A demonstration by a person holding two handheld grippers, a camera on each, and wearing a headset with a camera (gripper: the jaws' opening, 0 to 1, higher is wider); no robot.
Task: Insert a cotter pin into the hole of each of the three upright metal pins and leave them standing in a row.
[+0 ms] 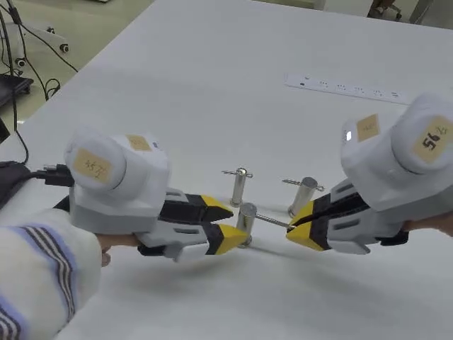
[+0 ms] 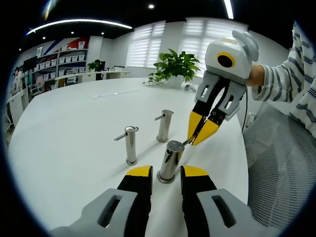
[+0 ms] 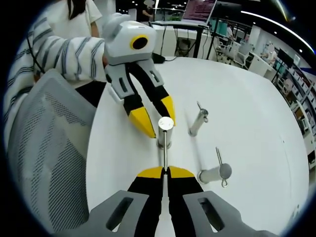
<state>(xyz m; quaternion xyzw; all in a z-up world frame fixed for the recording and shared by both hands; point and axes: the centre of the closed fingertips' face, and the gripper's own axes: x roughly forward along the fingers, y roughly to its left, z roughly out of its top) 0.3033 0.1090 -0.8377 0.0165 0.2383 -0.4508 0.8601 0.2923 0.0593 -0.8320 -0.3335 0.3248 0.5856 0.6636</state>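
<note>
We see the right gripper with its yellow-tipped jaws pressed together on a thin steel cotter pin, which runs straight from the tips to the nearest short cylindrical metal pin. The left gripper has its jaws parted about as wide as that pin's base, one tip close on each side of it. We cannot tell whether they actually press on it. The head view sets the two grippers facing each other, the left gripper and right gripper with the nearest metal pin between them, and the held cotter pin reaching its side near the top. The end of that cotter pin is too fine to make out, so we cannot say if it is in the hole. The head view also shows two more upright metal pins just beyond, one behind the nearest and one towards the right gripper, each with a cotter pin across its top. The left gripper view places all three near the edge of the white bench beside a grey mesh chair. In the right gripper view the pin at lower right looks tilted, though it is upright in the head view. A white power strip lies towards the far edge.
</note>
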